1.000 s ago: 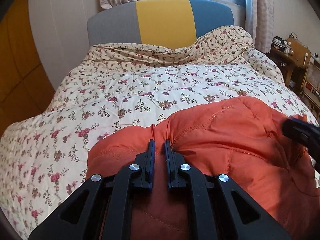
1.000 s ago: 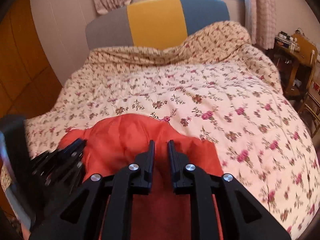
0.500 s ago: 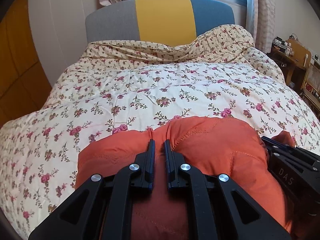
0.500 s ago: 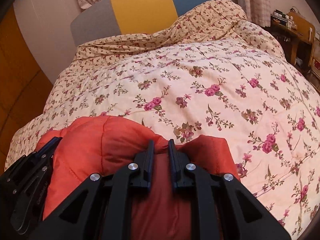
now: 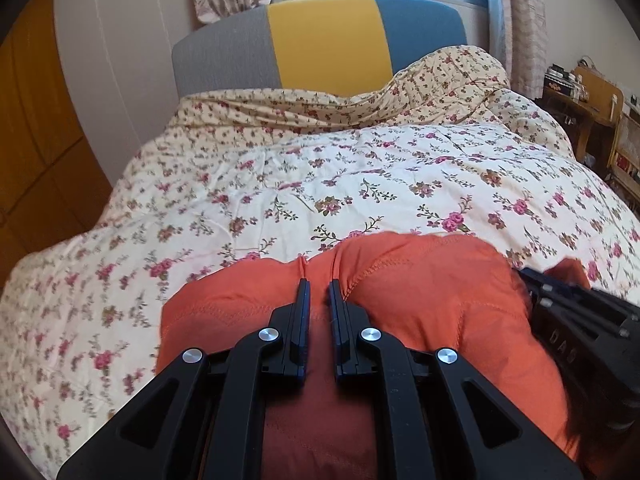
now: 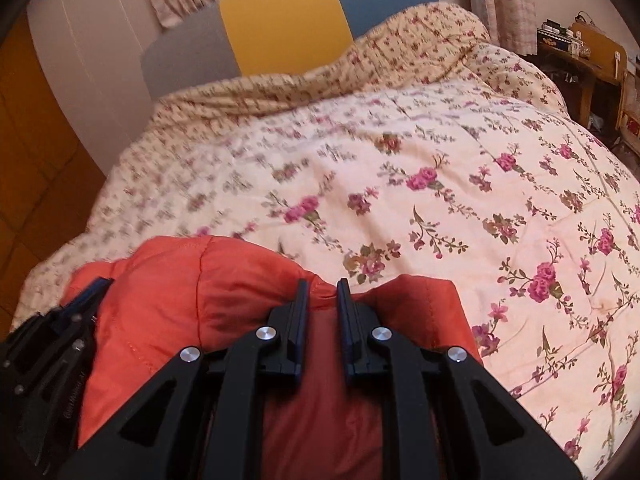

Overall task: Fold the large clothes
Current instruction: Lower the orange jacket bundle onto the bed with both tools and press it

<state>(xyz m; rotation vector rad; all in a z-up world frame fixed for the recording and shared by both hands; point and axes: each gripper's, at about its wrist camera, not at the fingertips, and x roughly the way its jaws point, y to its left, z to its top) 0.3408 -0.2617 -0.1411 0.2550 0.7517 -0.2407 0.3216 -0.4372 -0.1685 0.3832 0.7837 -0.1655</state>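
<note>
An orange quilted jacket (image 5: 420, 300) is bunched up over the near end of a bed with a floral quilt (image 5: 360, 168). My left gripper (image 5: 319, 286) is shut on a fold of the jacket, which fills the narrow gap between its jaws. My right gripper (image 6: 323, 286) is shut on another fold of the same jacket (image 6: 192, 288). The two grippers are close side by side: the right one shows at the right edge of the left wrist view (image 5: 580, 320), and the left one at the lower left of the right wrist view (image 6: 48, 356).
The floral quilt (image 6: 440, 160) covers the whole bed up to a grey, yellow and blue headboard (image 5: 328, 36). A wooden desk and chair (image 5: 592, 100) stand to the right of the bed. A yellow wardrobe (image 5: 28, 120) stands to the left.
Both grippers have moved closer together with the jacket in them, bunching the fabric between them. The right gripper has also dropped lower and nearer the quilt.
</note>
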